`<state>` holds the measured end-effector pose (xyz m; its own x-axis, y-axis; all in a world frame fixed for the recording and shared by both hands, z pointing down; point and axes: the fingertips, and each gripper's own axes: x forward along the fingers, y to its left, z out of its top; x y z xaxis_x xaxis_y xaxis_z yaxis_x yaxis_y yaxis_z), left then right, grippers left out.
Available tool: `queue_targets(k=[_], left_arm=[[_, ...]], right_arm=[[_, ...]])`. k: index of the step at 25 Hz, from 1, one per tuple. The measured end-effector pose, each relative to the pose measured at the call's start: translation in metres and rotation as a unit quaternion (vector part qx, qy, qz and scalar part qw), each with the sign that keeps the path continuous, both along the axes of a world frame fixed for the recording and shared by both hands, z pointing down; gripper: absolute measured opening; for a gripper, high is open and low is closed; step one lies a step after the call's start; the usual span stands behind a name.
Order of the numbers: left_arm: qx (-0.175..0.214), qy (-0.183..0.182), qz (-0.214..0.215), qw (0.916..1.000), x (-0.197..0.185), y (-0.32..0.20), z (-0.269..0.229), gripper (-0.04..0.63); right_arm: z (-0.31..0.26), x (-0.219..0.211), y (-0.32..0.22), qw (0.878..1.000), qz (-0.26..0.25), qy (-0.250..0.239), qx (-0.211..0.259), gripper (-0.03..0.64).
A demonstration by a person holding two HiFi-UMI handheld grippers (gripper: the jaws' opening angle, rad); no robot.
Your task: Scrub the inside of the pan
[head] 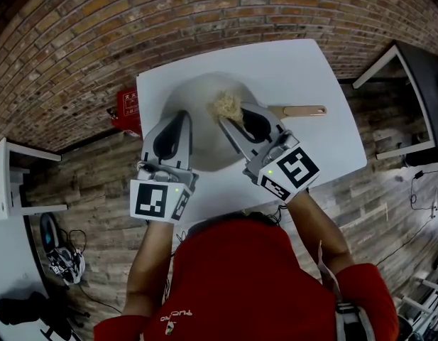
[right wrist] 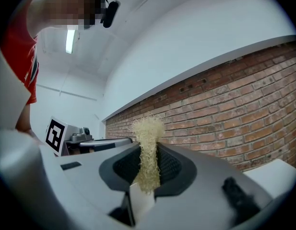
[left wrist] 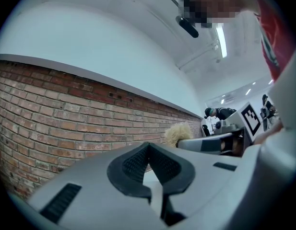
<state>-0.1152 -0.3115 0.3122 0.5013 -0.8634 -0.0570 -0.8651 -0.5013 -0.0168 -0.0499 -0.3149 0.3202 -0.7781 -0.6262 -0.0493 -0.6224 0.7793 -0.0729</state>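
The jaws of the right gripper (right wrist: 148, 152) are clenched on a straw-coloured fibrous scrubber (right wrist: 148, 128), which is pinched between the ribbed pads and sticks out past the tips as a frayed tuft. The jaws of the left gripper (left wrist: 148, 146) are pressed together tip to tip, with nothing between the pads. In the head view the pan (head: 204, 142) sits on a white table (head: 289, 66), directly under both sets of jaws. The left gripper (head: 180, 116) reaches over the pan's left part, while the right gripper (head: 224, 121) comes in over its right part at a slant toward the other. The scrubber (head: 227, 105) lies just ahead of the right jaw tips, over the far part of the pan's pale inside; whether it touches the surface cannot be told. The pan's copper-coloured handle (head: 298, 110) points out to the right, beyond the right gripper's jaws. From the left gripper view the scrubber's tuft (left wrist: 178, 132) shows just to the right of the shut tips, against a brick wall (left wrist: 66, 114).
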Motion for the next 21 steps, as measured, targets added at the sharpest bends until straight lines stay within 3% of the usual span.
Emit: queue_targets(k=[21], left_arm=[[-0.003, 0.0, 0.005, 1.0, 0.005, 0.008, 0.002, 0.014]], right_arm=[[0.003, 0.003, 0.011, 1.0, -0.005, 0.011, -0.002, 0.086]])
